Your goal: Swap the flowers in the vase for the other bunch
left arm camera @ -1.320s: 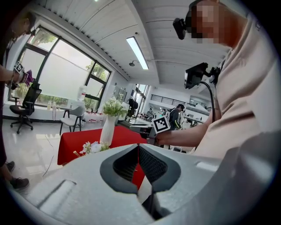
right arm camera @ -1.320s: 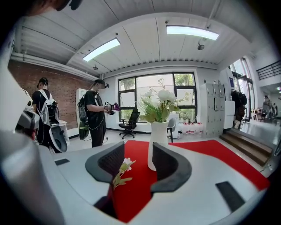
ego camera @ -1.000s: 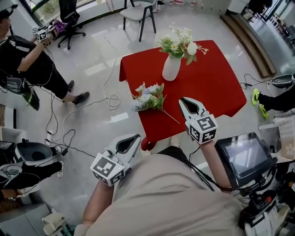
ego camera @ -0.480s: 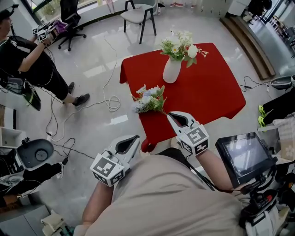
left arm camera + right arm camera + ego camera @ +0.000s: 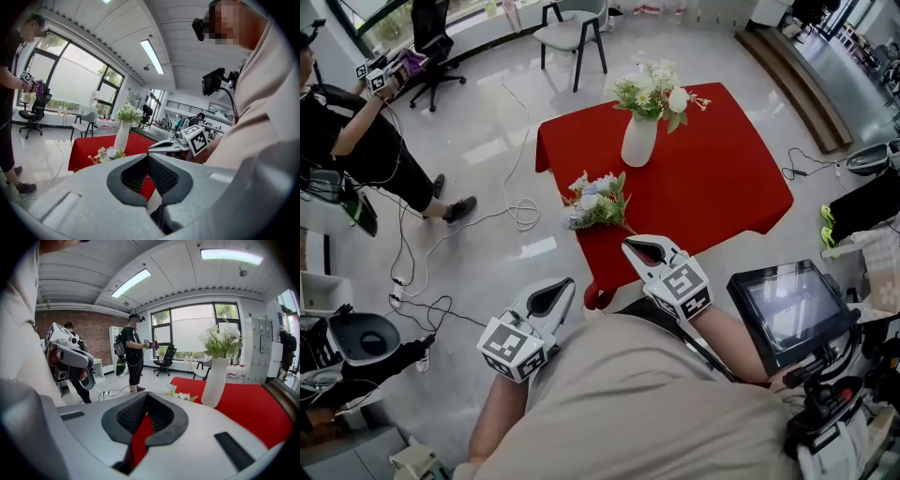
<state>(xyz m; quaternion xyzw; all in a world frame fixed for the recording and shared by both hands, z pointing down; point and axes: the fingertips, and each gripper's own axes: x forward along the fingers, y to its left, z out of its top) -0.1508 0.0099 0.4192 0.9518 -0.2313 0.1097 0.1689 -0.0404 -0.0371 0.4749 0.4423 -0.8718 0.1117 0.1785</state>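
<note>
Grey chair (image 5: 565, 30), floor cables (image 5: 523, 214), small monitor (image 5: 783, 305)

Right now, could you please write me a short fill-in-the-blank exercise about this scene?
The white vase stands on a ____ tablecloth.
Of the left claw and right claw, the loose bunch lies nearer the ____ one.
Both claws' jaws are ____, holding nothing.
Missing words: red; right; shut.

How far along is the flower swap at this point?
Nothing done yet: the first bunch stands in the white vase, and the other bunch lies on the red table. Nothing in hand: right gripper and left gripper are shut, empty. Left: the whole swap.
</note>
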